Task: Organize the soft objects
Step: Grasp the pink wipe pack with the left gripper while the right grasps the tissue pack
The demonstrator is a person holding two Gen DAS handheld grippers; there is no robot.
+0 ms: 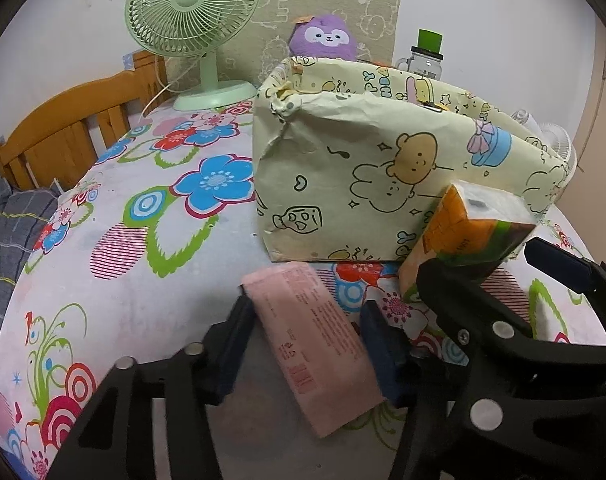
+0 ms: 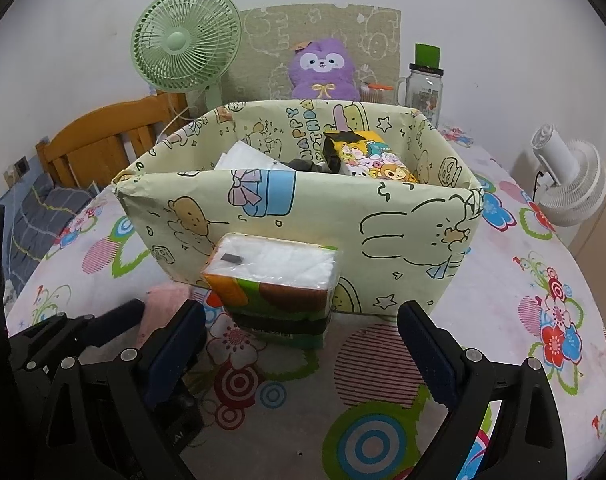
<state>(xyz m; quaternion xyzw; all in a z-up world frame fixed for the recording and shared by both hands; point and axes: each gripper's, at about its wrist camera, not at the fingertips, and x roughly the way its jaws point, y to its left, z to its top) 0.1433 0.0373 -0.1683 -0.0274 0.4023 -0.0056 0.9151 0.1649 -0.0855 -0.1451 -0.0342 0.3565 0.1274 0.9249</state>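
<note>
- The left tool stood with its pads on either side of the pink tissue pack, which lay flat on the flowered counter just in front of the box. The pads appeared to touch or nearly touch the pack's long edges; whether it was truly gripped could not be told.
- The right tool was spread wide and empty, its fingers framing the orange-and-green tissue pack, which stood on the counter against the near wall of the box.
- In the right wrist view, the box already contained a cartoon-printed pack and some white material.
- Judgement on handling: both packs looked light, soft and compressible, wrapped in smooth film that would likely be slippery. A grip across the short width at mid-length would seem best; hard squeezing would probably buckle the pack, not break it.
- Judgement on risk: a pack gripped near one end might sag or twist and catch the paper-covered rim of the box.
</note>
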